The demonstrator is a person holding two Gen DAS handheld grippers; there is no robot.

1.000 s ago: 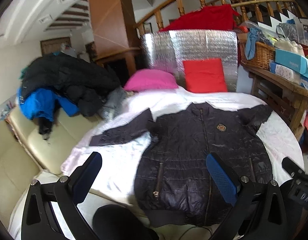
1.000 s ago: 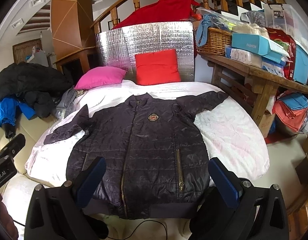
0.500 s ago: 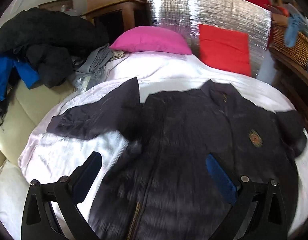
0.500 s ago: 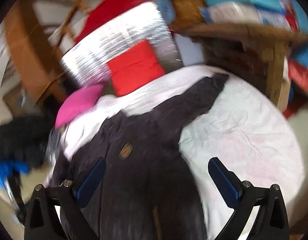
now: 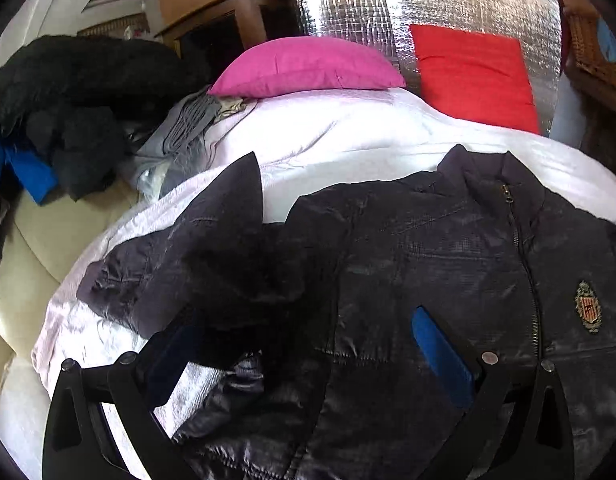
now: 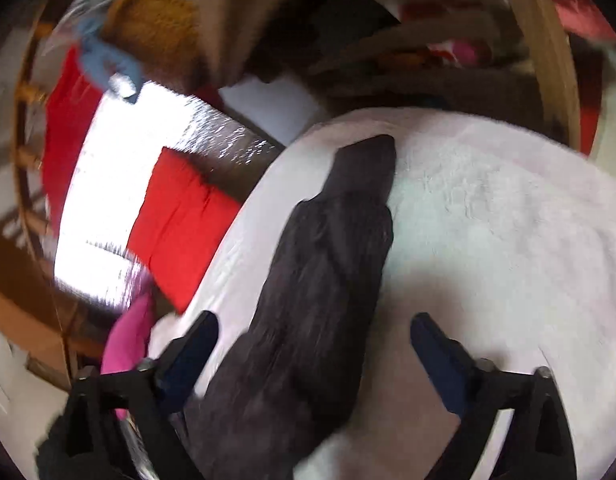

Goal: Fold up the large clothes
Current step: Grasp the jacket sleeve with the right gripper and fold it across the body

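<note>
A black quilted jacket (image 5: 447,272) lies front up and zipped on a white sheet (image 5: 339,140), with a crest badge (image 5: 587,307) on the chest. Its left sleeve (image 5: 180,256) lies crumpled out to the side. My left gripper (image 5: 304,344) is open, low over the armpit where sleeve meets body. In the blurred right wrist view the other sleeve (image 6: 331,264) stretches away across the sheet (image 6: 507,240). My right gripper (image 6: 313,344) is open, straddling that sleeve near the shoulder.
A pink pillow (image 5: 308,66) and a red cushion (image 5: 475,76) lean on a silver foil panel (image 5: 427,4) at the far end. A heap of black and blue clothes (image 5: 68,104) and grey garments (image 5: 188,128) lie on the cream sofa at left. A wooden table stands right.
Both grippers have moved forward and down from the hem end. The left came in over the left armpit; the right swung and rolled over the right sleeve. Both stayed open.
</note>
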